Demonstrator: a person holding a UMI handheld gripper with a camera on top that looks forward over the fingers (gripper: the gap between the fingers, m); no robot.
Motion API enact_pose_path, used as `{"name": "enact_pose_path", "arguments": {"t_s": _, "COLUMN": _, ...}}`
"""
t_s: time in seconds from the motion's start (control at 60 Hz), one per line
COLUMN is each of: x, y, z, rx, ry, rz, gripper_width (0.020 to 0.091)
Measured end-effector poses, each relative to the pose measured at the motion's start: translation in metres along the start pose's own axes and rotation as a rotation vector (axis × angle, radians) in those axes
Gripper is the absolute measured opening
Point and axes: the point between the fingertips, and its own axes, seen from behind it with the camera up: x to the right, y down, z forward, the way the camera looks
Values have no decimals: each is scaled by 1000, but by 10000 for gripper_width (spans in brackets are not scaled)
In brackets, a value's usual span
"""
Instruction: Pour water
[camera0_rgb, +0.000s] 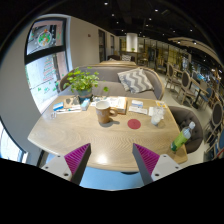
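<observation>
Hand-held gripper (112, 160) hangs wide open, gripping nothing, short of the desk (95, 140); bottle (181, 138) stands at four o'clock near the edge, cup (103, 111) at twelve, apparently staged for pouring.

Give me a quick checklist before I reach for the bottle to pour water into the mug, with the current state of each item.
1. Gripper fingers open, nothing held: ok.
2. Bottle in view, standing upright near the table edge, off to the right of the fingers: ok.
3. Bottle between the fingers: not ok, it stands well aside of them.
4. Mug upright on the table, beyond the fingers: ok.
5. Bottle cap off: cannot tell.
6. Water level in the bottle: cannot tell.
</observation>
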Motion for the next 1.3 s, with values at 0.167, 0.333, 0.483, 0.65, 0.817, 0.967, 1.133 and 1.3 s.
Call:
{"name": "enact_pose_path", "arguments": {"t_s": 0.167, "x": 100, "y": 36, "z": 7, "rx": -16, "ry": 35, "rz": 21, "gripper_width": 853}}
{"name": "enact_pose_path", "arguments": {"t_s": 0.333, "x": 195, "y": 79, "z": 22, "rx": -51, "ry": 68, "rz": 63, "gripper_width": 855}}
{"name": "enact_pose_path", "arguments": {"t_s": 0.483, "x": 279, "y": 88, "z": 44, "rx": 0, "ry": 114, "rz": 106, "gripper_width": 858}}
{"name": "enact_pose_path", "arguments": {"t_s": 0.65, "x": 349, "y": 83, "z": 88, "rx": 60, "ry": 162, "rz": 95, "gripper_width": 853}}
{"name": "enact_pose_path", "arguments": {"t_s": 0.817, "x": 372, "y": 74, "z": 133, "rx": 94, "ry": 151, "rz": 82, "gripper_width": 841}}
{"name": "enact_pose_path", "arguments": {"t_s": 0.967, "x": 373, "y": 64, "z": 161, "rx": 120, "ry": 116, "rz": 86, "gripper_width": 710}}
{"name": "enact_pose_path", "arguments": {"t_s": 1.133, "x": 374, "y": 51, "z": 171, "rx": 173, "ry": 121, "rz": 79, "gripper_width": 539}}
{"name": "enact_pose_path", "arguments": {"t_s": 1.3, "x": 375, "y": 49, "z": 174, "rx": 188, "ry": 139, "rz": 92, "gripper_width": 488}}
